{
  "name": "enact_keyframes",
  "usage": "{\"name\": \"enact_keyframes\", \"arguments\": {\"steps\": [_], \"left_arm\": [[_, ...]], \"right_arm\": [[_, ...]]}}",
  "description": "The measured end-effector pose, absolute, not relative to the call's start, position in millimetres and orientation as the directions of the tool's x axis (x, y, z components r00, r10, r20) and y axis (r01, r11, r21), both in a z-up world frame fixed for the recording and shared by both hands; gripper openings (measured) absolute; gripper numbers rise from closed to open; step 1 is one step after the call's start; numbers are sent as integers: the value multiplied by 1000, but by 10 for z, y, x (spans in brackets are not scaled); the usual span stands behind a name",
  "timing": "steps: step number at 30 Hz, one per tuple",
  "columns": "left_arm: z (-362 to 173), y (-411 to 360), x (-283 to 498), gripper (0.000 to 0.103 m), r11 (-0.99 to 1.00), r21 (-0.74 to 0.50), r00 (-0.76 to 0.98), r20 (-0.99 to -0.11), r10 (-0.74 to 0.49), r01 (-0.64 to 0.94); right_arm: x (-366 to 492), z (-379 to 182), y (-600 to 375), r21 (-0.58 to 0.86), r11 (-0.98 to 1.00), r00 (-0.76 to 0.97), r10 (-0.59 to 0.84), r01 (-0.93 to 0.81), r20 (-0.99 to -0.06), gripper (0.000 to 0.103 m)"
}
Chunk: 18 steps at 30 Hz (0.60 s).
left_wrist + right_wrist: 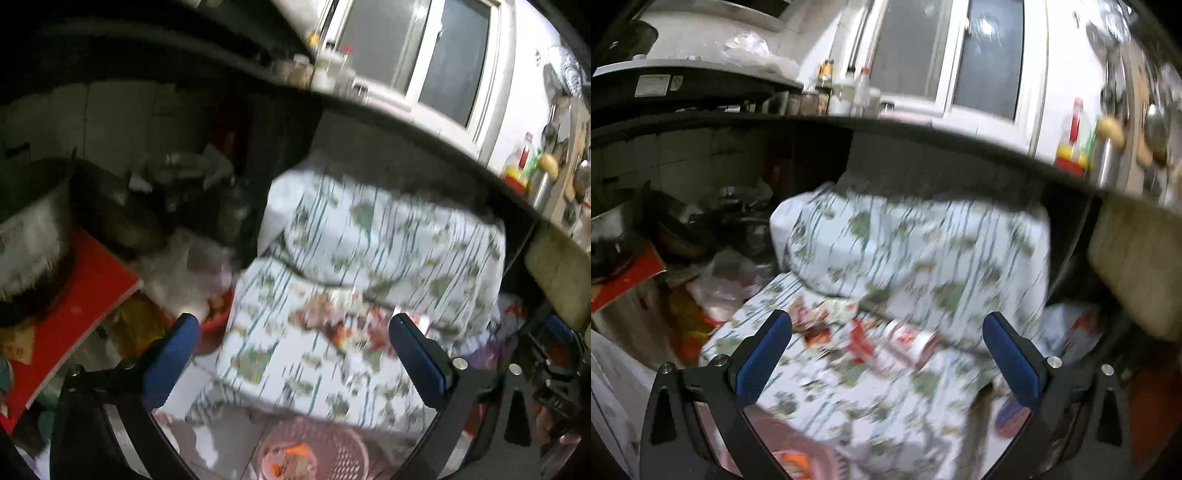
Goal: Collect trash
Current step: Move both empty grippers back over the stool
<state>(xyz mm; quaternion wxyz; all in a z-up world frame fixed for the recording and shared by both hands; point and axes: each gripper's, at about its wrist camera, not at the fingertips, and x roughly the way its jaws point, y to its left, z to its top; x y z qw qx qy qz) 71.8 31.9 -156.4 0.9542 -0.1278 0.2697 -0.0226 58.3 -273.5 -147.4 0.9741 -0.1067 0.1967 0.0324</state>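
Red and orange wrappers and scraps (332, 325) lie on a white cloth with a green leaf print (369, 240) draped over something beneath a dark counter. My left gripper (293, 319) hangs open above the cloth, its blue pads (177, 347) wide apart with nothing between them. In the right wrist view the same litter (864, 339) lies on the cloth (923, 251), and my right gripper (886, 315) is open and empty above it. Below, a pink perforated basket (347, 458) holds orange scraps; its edge (768, 435) also shows. Both views are blurred.
The dark counter edge (406, 122) runs above the cloth, with bottles (517, 166) and a window behind. At the left are a red board (81, 314), a large pot (33, 240), dark pans and plastic bags (177, 273). Another bag (1067, 332) lies at the right.
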Motion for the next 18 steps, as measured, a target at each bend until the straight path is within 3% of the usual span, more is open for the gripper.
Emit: {"name": "enact_keyframes", "arguments": {"steps": [9, 14, 18], "left_arm": [[-1147, -11, 899, 103, 992, -123, 885, -458, -87, 33], [-928, -152, 1071, 103, 995, -92, 907, -414, -77, 42], [-870, -184, 1371, 103, 991, -131, 900, -430, -75, 20]], "right_arm": [[787, -1066, -3019, -309, 946, 915, -33, -101, -401, 103], [816, -777, -3033, -400, 915, 944, -87, -51, -319, 103], [887, -826, -3038, -343, 939, 945, -125, 14, -304, 103]]}}
